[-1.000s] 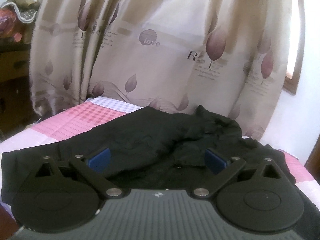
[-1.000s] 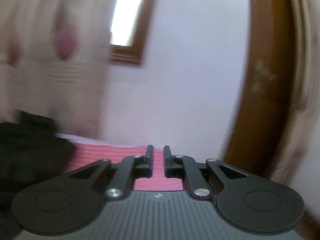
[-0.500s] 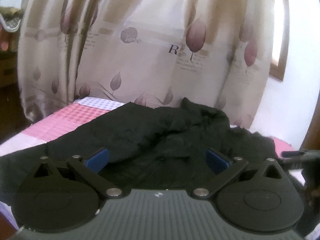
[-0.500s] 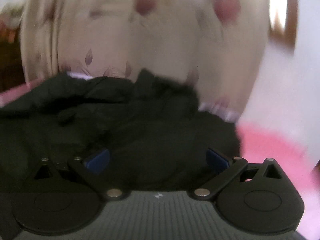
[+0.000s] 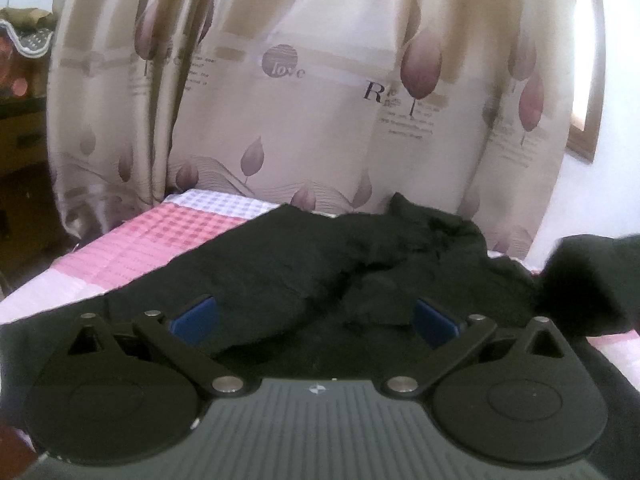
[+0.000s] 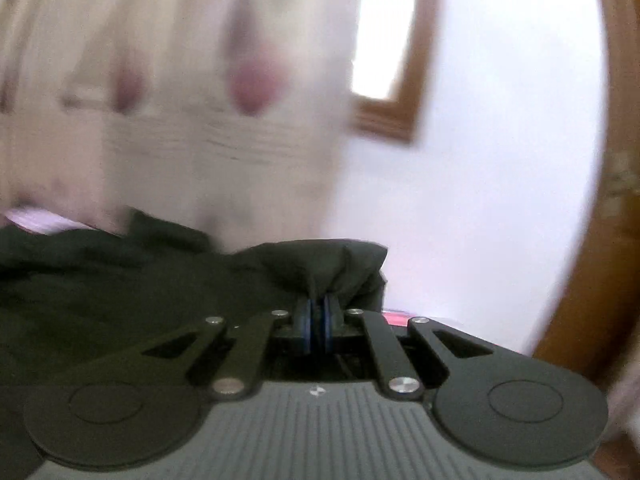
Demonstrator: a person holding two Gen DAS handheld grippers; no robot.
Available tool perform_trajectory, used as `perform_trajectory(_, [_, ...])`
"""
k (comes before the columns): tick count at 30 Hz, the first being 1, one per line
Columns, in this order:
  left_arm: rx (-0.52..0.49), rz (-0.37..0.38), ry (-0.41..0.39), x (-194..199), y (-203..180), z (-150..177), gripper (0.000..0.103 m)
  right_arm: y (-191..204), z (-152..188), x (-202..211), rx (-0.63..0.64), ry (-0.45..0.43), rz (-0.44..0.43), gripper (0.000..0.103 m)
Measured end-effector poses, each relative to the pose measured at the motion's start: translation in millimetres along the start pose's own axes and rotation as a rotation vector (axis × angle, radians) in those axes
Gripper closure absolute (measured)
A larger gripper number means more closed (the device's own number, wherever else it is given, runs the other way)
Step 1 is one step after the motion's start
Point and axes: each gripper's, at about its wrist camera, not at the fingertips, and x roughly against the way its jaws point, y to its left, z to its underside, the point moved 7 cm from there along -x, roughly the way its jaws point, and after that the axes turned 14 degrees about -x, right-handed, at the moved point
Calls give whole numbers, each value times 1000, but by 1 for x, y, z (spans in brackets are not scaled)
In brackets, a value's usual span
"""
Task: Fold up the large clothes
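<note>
A large black garment [image 5: 320,276] lies crumpled on a bed with a pink checked cover [image 5: 160,236]. My left gripper [image 5: 314,316] is open just above the garment's near part, its blue pads [image 5: 192,314] wide apart and empty. My right gripper [image 6: 318,316] is shut on a bunched fold of the black garment [image 6: 324,268] and holds it raised at the garment's right side. That raised fold shows in the left wrist view [image 5: 588,284] at the far right. The right wrist view is blurred.
A beige curtain with leaf prints [image 5: 304,92] hangs right behind the bed. A wooden window frame [image 6: 400,80] and white wall [image 6: 500,160] are at the right. Dark wooden furniture [image 5: 20,152] stands at the left. A wooden post [image 6: 600,240] is at the far right.
My right gripper went from open over the garment to shut on a fold of it and swung right, lifting the fold. The left gripper stayed open, shifting only slightly.
</note>
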Motion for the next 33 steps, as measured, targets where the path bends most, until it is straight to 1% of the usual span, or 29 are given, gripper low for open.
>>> perform_trajectory(3, [-35, -23, -31, -10, 7, -11, 0, -54, 10, -18, 54, 32, 147, 98])
perform_trajectory(5, [-81, -24, -61, -19, 10, -22, 0, -91, 29, -37, 56, 86, 227, 98])
perform_trajectory(6, [-114, -25, -69, -25, 12, -28, 0, -98, 37, -49, 53, 116, 251, 97])
perform_trajectory(7, [-157, -22, -65, -34, 14, -33, 0, -111, 49, -59, 49, 150, 284, 93])
perform_trajectory(9, [-225, -16, -57, -52, 19, -41, 0, -130, 71, -76, 16, 216, 328, 89])
perform_trajectory(10, [-255, -7, -57, -62, 24, -45, 0, -138, 79, -80, -23, 231, 356, 84])
perform_trajectory(11, [-274, 6, -51, -72, 29, -48, 0, -144, 84, -79, -61, 220, 390, 77])
perform_trajectory(12, [-285, 25, -37, -84, 36, -52, 0, -149, 86, -72, -96, 192, 408, 74])
perform_trajectory(14, [-262, 68, -14, -105, 51, -58, 0, -143, 82, -54, -153, 104, 390, 73])
perform_trajectory(15, [-238, 116, 2, -117, 59, -61, 0, -133, 77, -45, -169, 61, 347, 71])
perform_trajectory(16, [-213, 167, 24, -130, 65, -64, 0, -119, 75, -34, -171, 25, 286, 57])
perform_trajectory(17, [-188, 225, 49, -145, 72, -66, 0, -108, 74, -23, -158, -2, 242, 26])
perform_trajectory(18, [-160, 292, 79, -160, 76, -68, 0, -93, 74, -15, -141, -26, 210, 12])
perform_trajectory(19, [-133, 354, 111, -174, 78, -67, 0, -76, 74, -8, -126, -48, 173, 3])
perform_trajectory(20, [-100, 409, 149, -190, 81, -66, 0, -60, 74, -2, -114, -61, 127, 4])
perform_trajectory(21, [-69, 440, 174, -205, 84, -65, 0, -40, 75, -3, -99, -61, 82, 4])
perform_trajectory(22, [-40, 465, 196, -218, 87, -62, 0, -26, 77, 0, -82, -60, 60, 4])
perform_trajectory(23, [-23, 484, 228, -232, 88, -59, 1, -9, 88, 4, -63, -61, 46, 4])
perform_trajectory(25, [-18, 491, 287, -254, 89, -50, 5, 15, 90, 9, -49, -48, 0, 4])
perform_trajectory(26, [-11, 514, 309, -262, 89, -45, 14, 26, 92, 6, -55, -33, -25, 4])
perform_trajectory(27, [3, 544, 326, -266, 88, -42, 36, 36, 94, 4, -58, -20, -43, 4])
perform_trajectory(28, [17, 563, 343, -268, 87, -39, 48, 48, 95, 7, -55, -11, -53, 4])
perform_trajectory(29, [15, 558, 346, -268, 87, -39, 63, 61, 97, 8, -44, 1, -64, 4])
perform_trajectory(30, [-2, 532, 325, -264, 90, -42, 71, 74, 98, 13, -30, 11, -70, 4])
perform_trajectory(31, [-22, 507, 300, -260, 92, -45, 75, 83, 100, 10, -17, 21, -78, 4])
perform_trajectory(32, [-48, 471, 280, -256, 94, -49, 81, 90, 103, 10, -10, 29, -86, 4])
perform_trajectory(33, [-70, 420, 263, -254, 97, -54, 86, 95, 107, 9, -4, 39, -95, 4])
